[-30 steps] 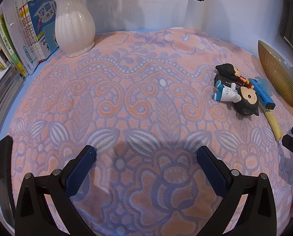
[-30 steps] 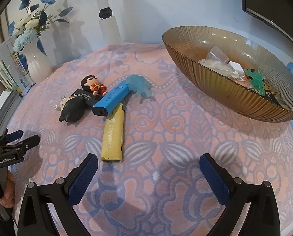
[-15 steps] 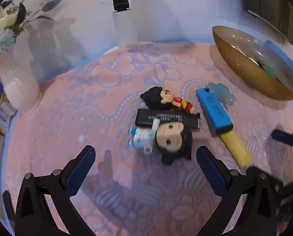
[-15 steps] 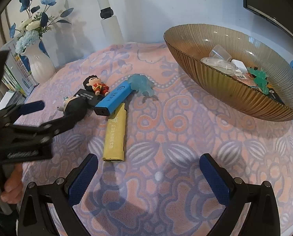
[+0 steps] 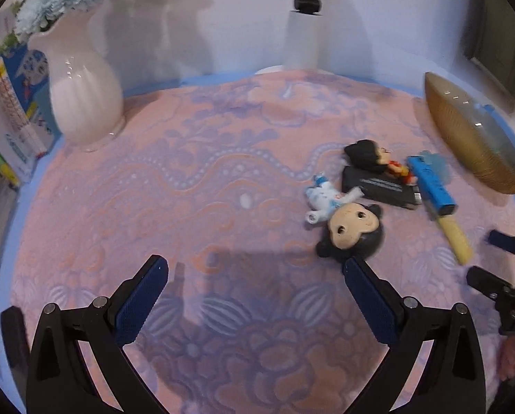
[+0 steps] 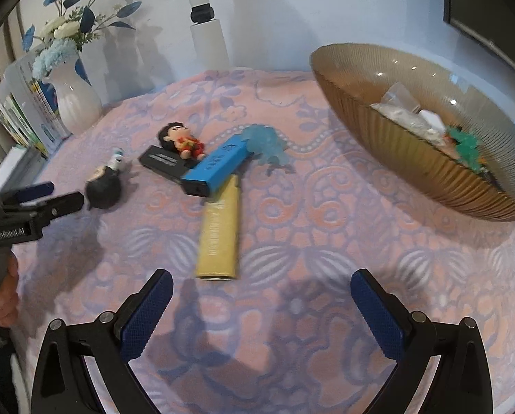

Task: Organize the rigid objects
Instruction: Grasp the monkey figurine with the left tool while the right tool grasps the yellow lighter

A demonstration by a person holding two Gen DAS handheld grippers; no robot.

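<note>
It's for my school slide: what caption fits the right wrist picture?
Open right gripper hovers near a yellow bar, toys and a brown bowl.

- A home, by the look of it: a table under a pink and purple flowered cloth (image 6: 292, 241).
- A white vase (image 5: 81, 103) of blue and white flowers (image 6: 67, 34) stands by upright books (image 5: 12, 120).
- An amber glass bowl (image 6: 413, 158) and small doll toys (image 5: 347, 224) lie about.

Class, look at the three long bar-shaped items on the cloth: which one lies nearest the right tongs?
The yellow bar. Its end reaches closest to the right tongs, while the blue bar and black bar lie farther back.
</note>
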